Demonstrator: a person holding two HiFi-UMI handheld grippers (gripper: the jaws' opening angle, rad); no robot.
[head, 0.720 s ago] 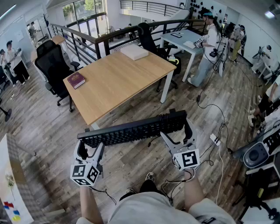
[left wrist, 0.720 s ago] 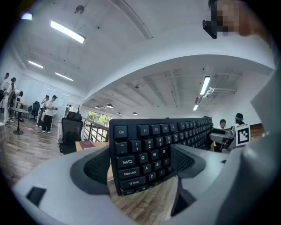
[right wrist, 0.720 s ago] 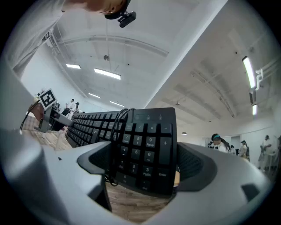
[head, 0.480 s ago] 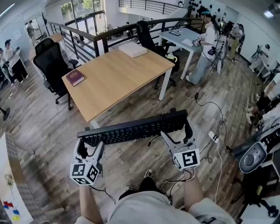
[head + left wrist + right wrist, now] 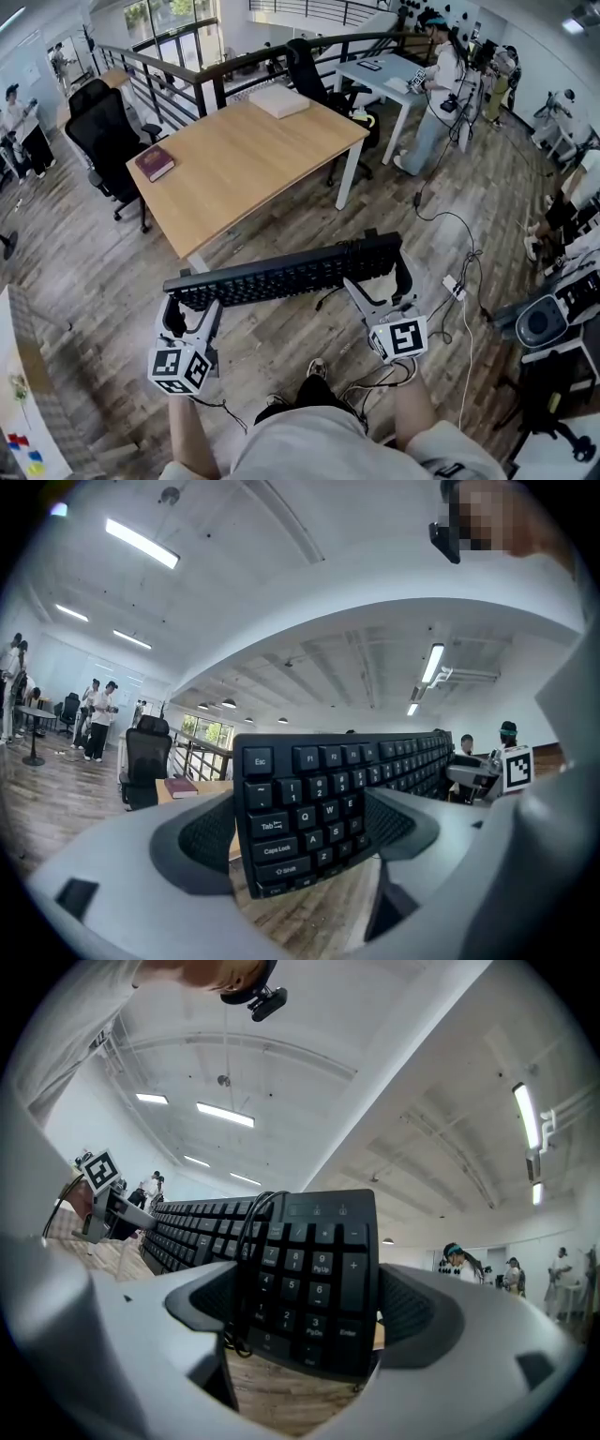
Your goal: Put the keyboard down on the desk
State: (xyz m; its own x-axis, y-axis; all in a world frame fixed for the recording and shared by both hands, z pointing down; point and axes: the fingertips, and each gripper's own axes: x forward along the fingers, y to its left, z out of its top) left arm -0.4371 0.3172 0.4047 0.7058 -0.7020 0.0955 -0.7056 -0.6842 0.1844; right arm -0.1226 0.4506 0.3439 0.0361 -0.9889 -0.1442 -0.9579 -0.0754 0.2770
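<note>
A black keyboard [image 5: 281, 274] hangs in the air over the wooden floor, lengthwise between my two grippers and in front of the wooden desk [image 5: 253, 159]. My left gripper [image 5: 187, 302] is shut on its left end, where the Esc and Tab keys [image 5: 281, 808] show between the jaws. My right gripper [image 5: 382, 279] is shut on the right end, across the number pad [image 5: 314, 1283]. The keyboard's cable [image 5: 246, 1241] loops over that end. Both sets of jaws stand wide, pressed on the keyboard's long edges.
On the desk lie a dark red book [image 5: 155, 162] and a flat white box [image 5: 279, 100]. Black office chairs [image 5: 103, 131] stand at its left and far side. Cables and a power strip [image 5: 459, 286] lie on the floor to the right. People stand at the room's edges.
The keyboard and both grippers keep their hold and their place in view. The desk has drifted slightly toward the upper left of the head view.
</note>
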